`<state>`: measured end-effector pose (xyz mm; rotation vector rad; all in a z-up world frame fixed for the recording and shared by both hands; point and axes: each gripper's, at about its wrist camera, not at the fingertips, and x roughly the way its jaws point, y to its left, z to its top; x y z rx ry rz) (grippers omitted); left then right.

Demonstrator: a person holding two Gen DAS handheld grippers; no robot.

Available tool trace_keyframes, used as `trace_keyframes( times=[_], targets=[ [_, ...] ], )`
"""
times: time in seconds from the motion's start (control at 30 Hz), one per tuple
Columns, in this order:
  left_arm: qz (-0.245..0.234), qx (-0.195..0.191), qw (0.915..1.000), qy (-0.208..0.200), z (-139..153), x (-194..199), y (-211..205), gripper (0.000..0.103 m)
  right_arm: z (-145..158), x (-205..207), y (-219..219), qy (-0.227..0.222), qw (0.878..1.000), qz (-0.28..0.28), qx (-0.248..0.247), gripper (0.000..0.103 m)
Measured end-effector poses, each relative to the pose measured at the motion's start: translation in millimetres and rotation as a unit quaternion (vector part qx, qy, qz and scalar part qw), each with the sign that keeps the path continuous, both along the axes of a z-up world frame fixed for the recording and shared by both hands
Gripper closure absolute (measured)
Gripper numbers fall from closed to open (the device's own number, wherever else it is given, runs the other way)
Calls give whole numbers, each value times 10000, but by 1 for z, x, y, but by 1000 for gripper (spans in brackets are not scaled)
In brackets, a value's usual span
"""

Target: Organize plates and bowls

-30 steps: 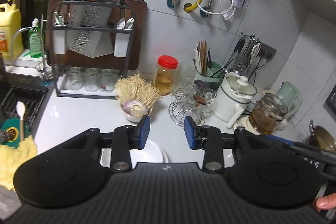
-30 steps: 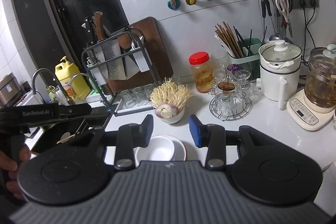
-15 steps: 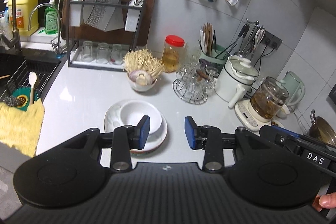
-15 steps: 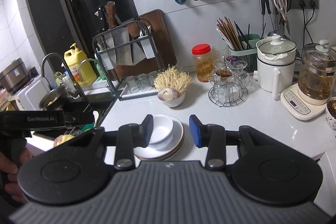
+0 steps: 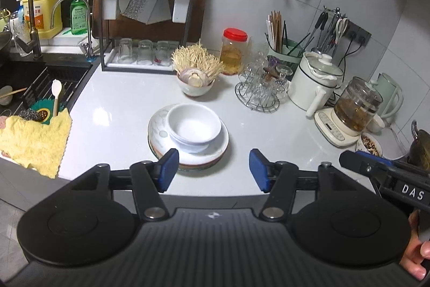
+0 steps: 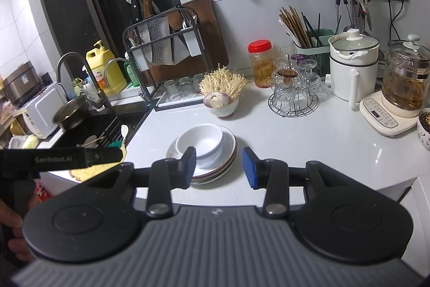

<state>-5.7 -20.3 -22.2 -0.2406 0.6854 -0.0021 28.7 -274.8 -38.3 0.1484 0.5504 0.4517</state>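
A white bowl (image 5: 193, 127) sits nested on a stack of plates (image 5: 212, 156) near the front of the white counter (image 5: 115, 109). My left gripper (image 5: 213, 170) hovers just in front of the stack, its jaws opening with nothing between them. In the right wrist view the same bowl (image 6: 200, 140) and plates (image 6: 228, 147) lie ahead of my right gripper (image 6: 219, 166), which stands partly open and empty, its left pad near the bowl's front edge.
A bowl of enoki mushrooms (image 5: 194, 71), a red-lidded jar (image 5: 233, 50), a wire rack of glasses (image 5: 262, 90), a white pot (image 5: 314, 82) and a glass kettle (image 5: 354, 109) line the back. A sink (image 5: 29, 82) and yellow cloth (image 5: 32, 139) lie left.
Both grippers pulled back and dropped lower, so the bowl and plates now show fully ahead of them. The left gripper's jaws have spread wider. The right gripper's gap is unchanged.
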Motion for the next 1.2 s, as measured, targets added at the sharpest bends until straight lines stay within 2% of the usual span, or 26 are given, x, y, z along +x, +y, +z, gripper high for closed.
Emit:
trace_keyframes(
  times=[0.03,0.1,0.23,0.37,0.57,0.7,0.8,1.2],
  targets=[
    [8,-17,10000,21,-1,-1,0,36,-1,-1,-1,-12,10000,-24,0,54],
    [7,-20,10000,37,-4,-4,-2,32,-3,-2,-2,-43,10000,-65,4,48],
    [3,-97,9999,-38,-6,-12,-3,14,-6,-4,-3,-69,9999,-81,-20,35],
    [160,60,9999,-1,-6,-17,-6,7,-8,-4,-4,-3,10000,-61,-31,35],
    [174,165,9996,162,-9,-17,-7,5,-11,-6,-2,63,9999,-6,-150,35],
    [112,236,9994,230,-12,-16,-7,4,-13,-7,2,-35,9998,-29,-205,26],
    [81,249,9994,224,-14,-13,-7,4,-13,-3,3,-43,9998,-50,-190,26],
    [339,310,9984,324,-24,-1,0,4,-20,5,14,132,9997,91,-193,22]
  ],
)
